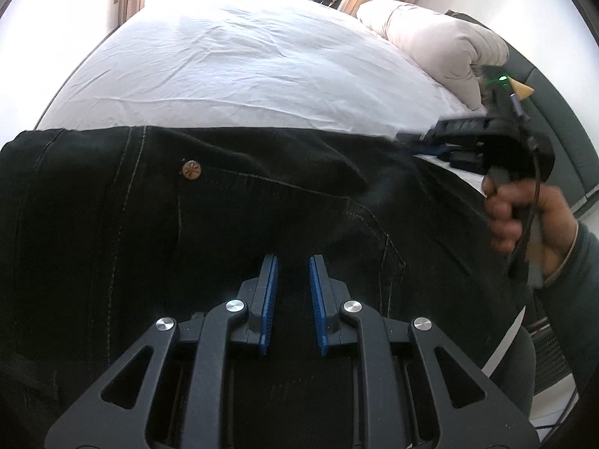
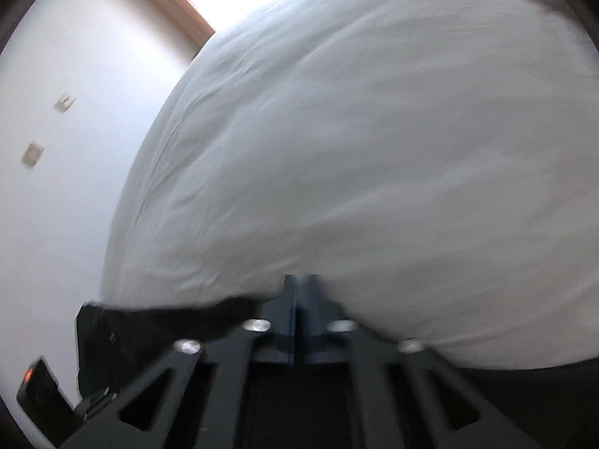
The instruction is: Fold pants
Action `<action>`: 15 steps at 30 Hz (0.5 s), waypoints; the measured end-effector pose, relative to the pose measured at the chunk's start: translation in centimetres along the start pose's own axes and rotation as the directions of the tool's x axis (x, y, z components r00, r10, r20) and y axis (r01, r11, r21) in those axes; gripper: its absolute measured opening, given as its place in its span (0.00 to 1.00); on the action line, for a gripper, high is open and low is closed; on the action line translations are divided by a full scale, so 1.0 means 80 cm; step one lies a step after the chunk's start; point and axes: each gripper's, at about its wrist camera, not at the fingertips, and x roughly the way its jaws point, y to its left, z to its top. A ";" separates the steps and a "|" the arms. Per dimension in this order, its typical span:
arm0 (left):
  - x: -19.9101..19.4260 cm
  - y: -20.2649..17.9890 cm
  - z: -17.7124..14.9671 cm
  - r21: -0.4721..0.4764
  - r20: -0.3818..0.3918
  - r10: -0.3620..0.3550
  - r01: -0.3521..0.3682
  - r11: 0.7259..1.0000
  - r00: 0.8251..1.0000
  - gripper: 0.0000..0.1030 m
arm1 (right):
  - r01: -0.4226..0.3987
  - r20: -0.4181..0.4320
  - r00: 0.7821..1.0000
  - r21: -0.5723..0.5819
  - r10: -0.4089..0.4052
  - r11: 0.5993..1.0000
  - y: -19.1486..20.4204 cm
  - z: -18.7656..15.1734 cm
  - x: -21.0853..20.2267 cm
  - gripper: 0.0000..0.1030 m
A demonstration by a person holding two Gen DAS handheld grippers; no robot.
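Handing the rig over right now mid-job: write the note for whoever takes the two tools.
Left tool: jaws narrowly parted, low over the pants near the waistband button; dark cloth hides whether any is pinched.
Right tool: at the pants' right-hand edge, view blurred, pads close together; grip unclear.
Pants: black jeans lying across the near side of the white bed sheet, the rest of the sheet bare.
Done: pants laid out on the bed; no finished fold visible.
Left: confirm both grips, then make the folds.
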 end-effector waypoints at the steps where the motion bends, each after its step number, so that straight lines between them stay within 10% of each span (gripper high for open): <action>1: -0.002 0.001 -0.003 -0.004 0.002 -0.003 0.003 1.000 1.000 0.16 | -0.029 0.012 1.000 0.017 0.029 0.999 -0.002 0.002 -0.008 0.58; 4: -0.005 0.002 -0.008 -0.016 0.008 -0.001 0.001 1.000 1.000 0.16 | -0.204 -0.088 0.975 0.006 0.204 0.979 0.002 0.011 -0.013 0.59; 9: -0.005 -0.003 -0.009 -0.008 0.019 0.019 -0.019 1.000 1.000 0.16 | -0.304 -0.336 0.913 -0.180 0.232 0.936 0.060 -0.027 0.024 0.61; 15: -0.010 0.013 -0.017 -0.030 0.027 -0.050 0.051 0.998 0.998 0.16 | -0.303 -0.053 0.944 0.257 0.326 0.918 -0.016 0.016 0.047 0.59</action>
